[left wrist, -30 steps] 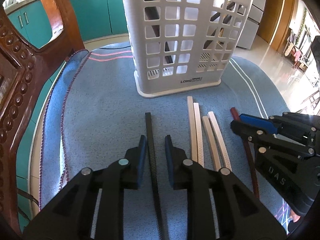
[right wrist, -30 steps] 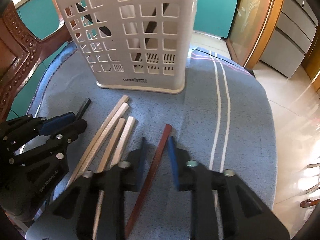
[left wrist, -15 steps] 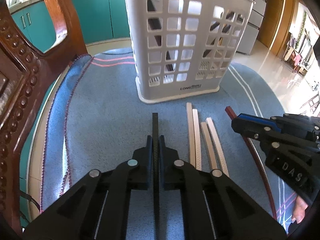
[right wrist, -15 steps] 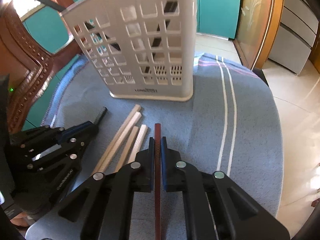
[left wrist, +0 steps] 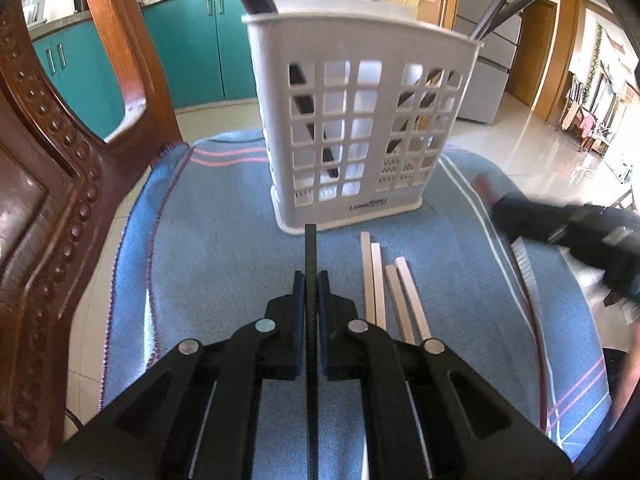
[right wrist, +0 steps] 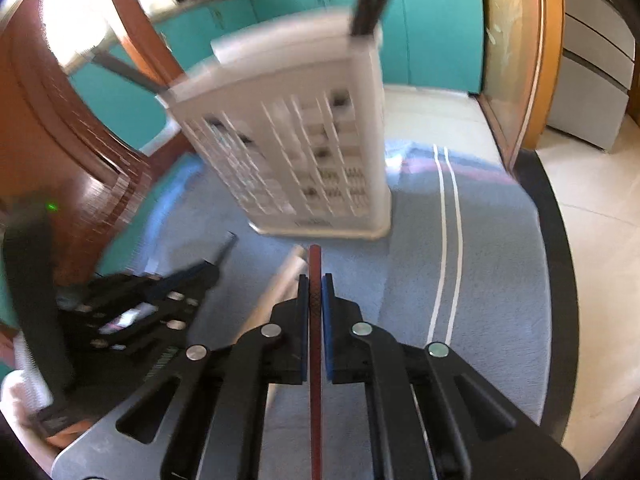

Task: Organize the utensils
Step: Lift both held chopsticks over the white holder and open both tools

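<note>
Right gripper (right wrist: 316, 280) clamping red chopstick (right wrist: 315, 268), white basket (right wrist: 296, 128)

The left black two-finger gripper (left wrist: 311, 280) points steeply downward, its blue-padded jaws clamped on a thin black chopstick (left wrist: 311, 248). The right black two-finger gripper (right wrist: 315, 284), angled down likewise, has its jaws pressed tight on a slim dark-red chopstick (right wrist: 315, 264)

A blue towel (left wrist: 224, 264) with pink and white stripes covers the table. A carved wooden chair (left wrist: 48, 184) stands at its left edge. Behind are teal cabinets (left wrist: 192, 52), a grey refrigerator (left wrist: 480, 76), and glossy floor tiles (left wrist: 532, 148).
</note>
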The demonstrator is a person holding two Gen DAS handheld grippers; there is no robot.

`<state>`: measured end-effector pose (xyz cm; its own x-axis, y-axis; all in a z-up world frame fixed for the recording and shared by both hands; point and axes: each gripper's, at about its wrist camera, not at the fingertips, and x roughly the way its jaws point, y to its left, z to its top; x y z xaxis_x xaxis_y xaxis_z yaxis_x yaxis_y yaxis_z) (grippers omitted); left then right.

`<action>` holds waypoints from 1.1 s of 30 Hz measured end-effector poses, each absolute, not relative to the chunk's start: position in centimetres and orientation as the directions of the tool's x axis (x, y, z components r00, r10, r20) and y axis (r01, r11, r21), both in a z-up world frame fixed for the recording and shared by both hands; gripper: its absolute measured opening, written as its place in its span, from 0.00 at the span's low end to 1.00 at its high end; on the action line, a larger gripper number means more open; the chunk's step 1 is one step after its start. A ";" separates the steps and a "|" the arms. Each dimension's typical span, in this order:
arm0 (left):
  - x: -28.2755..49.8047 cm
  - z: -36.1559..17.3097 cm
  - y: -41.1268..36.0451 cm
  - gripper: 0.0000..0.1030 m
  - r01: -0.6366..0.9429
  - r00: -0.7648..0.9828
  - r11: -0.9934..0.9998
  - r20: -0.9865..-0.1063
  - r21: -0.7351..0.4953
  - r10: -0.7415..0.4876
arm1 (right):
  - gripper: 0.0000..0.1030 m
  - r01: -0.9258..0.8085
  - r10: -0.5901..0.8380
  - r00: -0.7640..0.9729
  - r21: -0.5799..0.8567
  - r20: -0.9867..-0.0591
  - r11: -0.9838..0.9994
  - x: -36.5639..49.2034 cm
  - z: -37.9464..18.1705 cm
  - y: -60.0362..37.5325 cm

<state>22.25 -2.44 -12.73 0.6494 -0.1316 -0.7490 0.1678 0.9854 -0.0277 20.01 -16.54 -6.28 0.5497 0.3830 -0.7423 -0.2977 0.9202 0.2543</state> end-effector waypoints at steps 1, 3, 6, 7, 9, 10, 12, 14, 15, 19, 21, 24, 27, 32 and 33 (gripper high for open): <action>22.0 -12.5 -2.3 0.07 0.165 0.654 0.986 -0.745 -0.031 -0.133 | 0.06 -0.307 0.403 0.563 0.269 -0.722 0.913 19.6 -5.1 -17.0; 21.8 -12.0 -2.1 0.07 0.166 0.661 0.985 -0.737 -0.039 -0.141 | 0.06 -0.326 0.436 0.598 0.293 -0.672 0.899 18.6 -2.5 -17.8; 21.2 -10.7 -1.9 0.07 0.170 0.686 0.985 -0.712 -0.044 -0.150 | 0.06 -0.342 0.466 0.637 0.316 -0.614 0.885 17.4 0.5 -19.0; 21.0 -10.2 -1.8 0.07 0.170 0.695 0.984 -0.703 -0.045 -0.152 | 0.06 -0.345 0.472 0.651 0.323 -0.594 0.881 17.2 1.4 -19.4; 20.4 -8.8 -1.4 0.07 0.170 0.716 0.984 -0.678 -0.060 -0.165 | 0.07 -0.351 0.483 0.681 0.333 -0.551 0.875 16.6 3.2 -20.0; 19.9 -7.9 -1.4 0.07 0.171 0.727 0.983 -0.665 -0.067 -0.172 | 0.07 -0.355 0.486 0.694 0.336 -0.531 0.873 16.4 4.1 -20.1; 18.9 -5.6 -0.5 0.07 0.174 0.760 0.981 -0.622 -0.081 -0.186 | 0.07 -0.366 0.497 0.715 0.343 -0.491 0.865 16.2 5.7 -20.6; 17.8 -3.0 0.2 0.07 0.179 0.799 0.980 -0.567 -0.093 -0.200 | 0.07 -0.376 0.504 0.738 0.347 -0.449 0.859 16.2 7.5 -21.0; 17.5 -1.8 0.4 0.07 0.179 0.813 0.979 -0.545 -0.099 -0.204 | 0.07 -0.380 0.507 0.746 0.348 -0.432 0.857 16.0 8.1 -21.0; 16.4 3.1 1.8 0.07 0.184 0.871 0.975 -0.438 -0.128 -0.222 | 0.07 -0.387 0.497 0.804 0.348 -0.326 0.854 16.7 11.6 -21.6; 15.8 5.8 2.4 0.07 0.184 0.900 0.973 -0.373 -0.142 -0.225 | 0.07 -0.377 0.473 0.845 0.349 -0.249 0.858 17.0 13.4 -22.2; 15.3 8.7 3.1 0.07 0.186 0.923 0.968 -0.307 -0.167 -0.230 | 0.07 -0.357 0.436 0.885 0.361 -0.166 0.861 17.4 15.4 -23.0; 15.3 11.6 3.6 0.07 0.197 0.940 0.962 -0.242 -0.189 -0.240 | 0.07 -0.332 0.402 0.906 0.369 -0.130 0.868 18.6 16.0 -23.9; 17.6 15.6 2.9 0.07 0.186 0.963 0.966 -0.162 -0.181 -0.216 | 0.07 -0.300 0.394 0.905 0.414 -0.161 0.859 21.9 14.3 -24.5; 18.0 15.9 2.7 0.07 0.180 0.965 0.967 -0.157 -0.179 -0.209 | 0.07 -0.294 0.390 0.907 0.424 -0.160 0.857 22.4 13.9 -24.5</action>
